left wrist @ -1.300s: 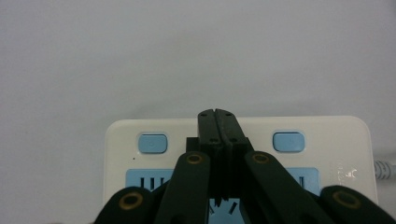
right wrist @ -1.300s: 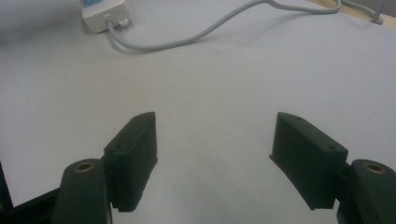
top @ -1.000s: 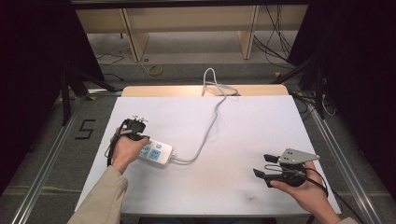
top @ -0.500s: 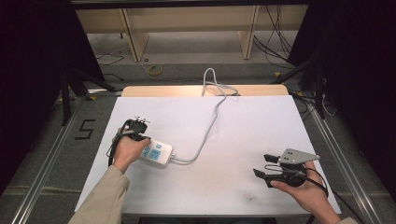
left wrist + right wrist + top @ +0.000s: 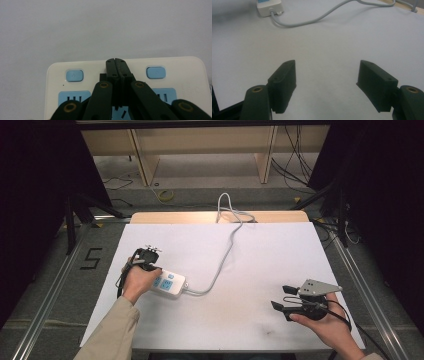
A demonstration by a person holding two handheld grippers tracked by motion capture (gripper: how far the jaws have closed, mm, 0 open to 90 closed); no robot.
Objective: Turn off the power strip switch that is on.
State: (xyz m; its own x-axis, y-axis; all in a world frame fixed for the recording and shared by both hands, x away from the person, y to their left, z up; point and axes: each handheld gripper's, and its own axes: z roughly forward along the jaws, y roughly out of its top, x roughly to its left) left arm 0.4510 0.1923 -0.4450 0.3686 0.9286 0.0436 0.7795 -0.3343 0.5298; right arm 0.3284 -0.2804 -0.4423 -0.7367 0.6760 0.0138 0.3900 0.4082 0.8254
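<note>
Strip: white power strip [image 5: 167, 284] with pale blue sockets and two blue buttons [image 5: 74, 75]; lies flat on the left part of the white table [image 5: 260, 255].
Cord: grey cord [image 5: 225, 255] leaves the strip's right end, curves across the table and drops over the far edge.
Room: strip sits near the left edge; wide bare surface between strip and right gripper.
Left gripper: left gripper [image 5: 116, 61] clenched, jaws pressed together, nothing between them; tips over the strip's top face between the two buttons, contact unclear.
Right gripper: right gripper [image 5: 327, 85] released, jaws wide apart, empty; near the front right corner, pointing toward the strip.
</note>
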